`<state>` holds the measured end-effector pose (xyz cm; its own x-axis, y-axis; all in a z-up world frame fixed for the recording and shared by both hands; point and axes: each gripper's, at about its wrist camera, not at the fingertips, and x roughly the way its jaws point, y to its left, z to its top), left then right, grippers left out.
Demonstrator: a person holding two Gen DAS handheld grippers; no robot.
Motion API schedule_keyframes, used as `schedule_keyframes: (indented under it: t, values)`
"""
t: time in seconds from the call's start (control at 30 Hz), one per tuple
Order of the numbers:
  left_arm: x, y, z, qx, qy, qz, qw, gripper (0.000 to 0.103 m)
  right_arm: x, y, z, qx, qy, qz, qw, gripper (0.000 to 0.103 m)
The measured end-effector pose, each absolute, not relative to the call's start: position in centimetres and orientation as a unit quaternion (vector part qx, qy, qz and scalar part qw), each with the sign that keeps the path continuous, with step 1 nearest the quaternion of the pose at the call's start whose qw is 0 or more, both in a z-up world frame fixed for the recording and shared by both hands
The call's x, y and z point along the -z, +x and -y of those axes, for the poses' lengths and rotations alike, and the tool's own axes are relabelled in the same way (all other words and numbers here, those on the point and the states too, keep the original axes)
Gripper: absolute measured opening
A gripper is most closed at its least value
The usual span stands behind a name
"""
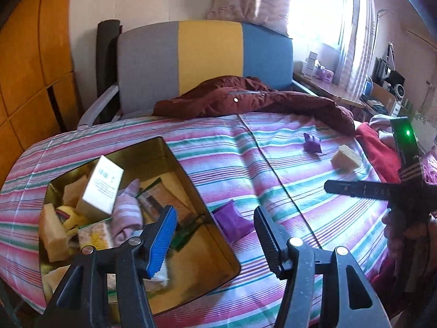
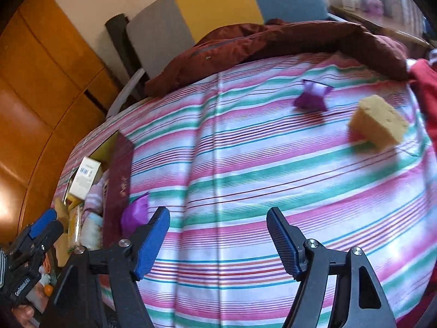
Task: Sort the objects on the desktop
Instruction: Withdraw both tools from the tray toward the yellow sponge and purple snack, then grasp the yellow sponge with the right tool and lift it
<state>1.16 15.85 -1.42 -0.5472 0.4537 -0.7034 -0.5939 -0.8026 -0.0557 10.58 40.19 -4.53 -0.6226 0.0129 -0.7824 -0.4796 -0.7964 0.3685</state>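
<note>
A gold tin box (image 1: pixel 191 175) sits on the striped bedspread, holding a white carton (image 1: pixel 102 184), sponges, a striped sock and packets. My left gripper (image 1: pixel 215 235) is open and empty over the box's right wall. A purple packet (image 1: pixel 233 220) lies just outside that wall, between the fingers; it also shows in the right wrist view (image 2: pixel 135 214). Farther off lie a second purple packet (image 1: pixel 312 144) (image 2: pixel 314 94) and a yellow sponge (image 1: pixel 345 160) (image 2: pixel 378 124). My right gripper (image 2: pixel 218 242) is open and empty over bare bedspread.
A dark red jacket (image 1: pixel 245 99) lies along the far edge of the bedspread, red clothing (image 1: pixel 378 150) at the right. A grey, yellow and blue chair back (image 1: pixel 204 60) stands behind. Wooden cabinets (image 1: pixel 30 68) are at the left. The box also shows in the right wrist view (image 2: pixel 118 175).
</note>
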Motion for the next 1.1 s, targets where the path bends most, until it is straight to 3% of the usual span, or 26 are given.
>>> schedule_keyframes:
  t: [0.4,0.83,1.1]
  values:
    - [1.9,1.2,-18.2,-0.858,-0.385,-0.100,0.326,0.060,4.1,14.1,-45.9,-0.837,-0.392,-0.315,0.213,0.077]
    - [2.4,1.6,-22.5,-0.836,-0.395,-0.121,0.362,0.060,4.1,15.9,-54.4,-0.813,-0.393,-0.315,0.292,0.092]
    - [3.2,1.1,-24.6,-0.825,-0.407,-0.131,0.370,0.060,5.3,13.9,-57.2,-0.815,-0.430,-0.248,0.298,0.101]
